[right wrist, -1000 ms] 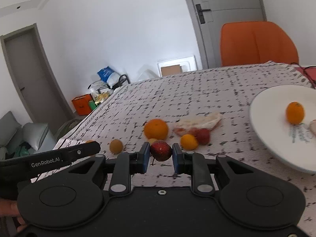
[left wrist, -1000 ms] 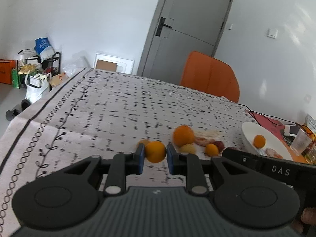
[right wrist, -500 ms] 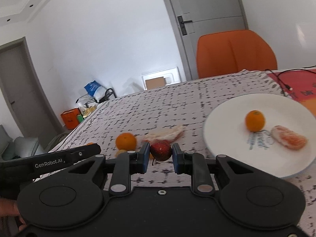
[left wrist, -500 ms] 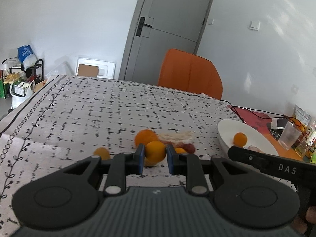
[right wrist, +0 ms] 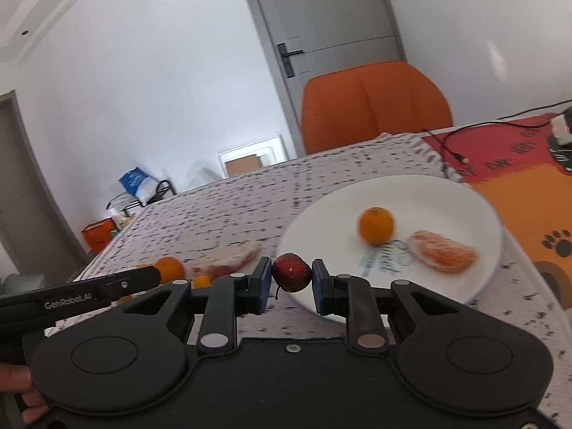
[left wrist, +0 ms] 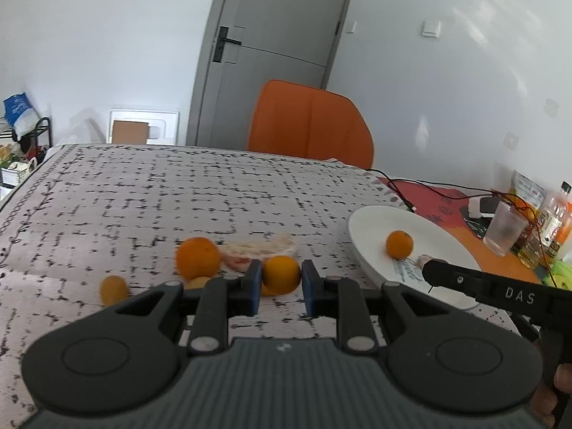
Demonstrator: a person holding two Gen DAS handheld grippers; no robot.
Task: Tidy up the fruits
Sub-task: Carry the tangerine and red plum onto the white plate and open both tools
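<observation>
My left gripper [left wrist: 281, 277] is shut on a small orange [left wrist: 281, 274], held above the patterned tablecloth. My right gripper [right wrist: 290, 273] is shut on a small dark red fruit [right wrist: 291, 272] with a stem, at the near rim of the white plate [right wrist: 450, 193]. On the plate lie a whole orange [right wrist: 376, 225] and a peeled orange piece [right wrist: 443, 255]. Left of the plate on the cloth sit a big orange [left wrist: 197, 257], a small yellow-orange fruit [left wrist: 113, 289] and a clear bag with pinkish contents [left wrist: 261, 250]. More fruit behind the left gripper's fingers is partly hidden.
An orange chair [left wrist: 311, 121] stands at the table's far edge. Right of the plate are a black cable [left wrist: 429, 186], a plastic cup [left wrist: 504, 228], bottles [left wrist: 552, 214] and an orange-red mat [right wrist: 518, 171]. The far cloth is bare. A grey door [left wrist: 271, 53] is behind.
Both grippers have swung right toward the plate, each still holding its fruit. The plate now fills more of the right wrist view and the loose fruit has slid left.
</observation>
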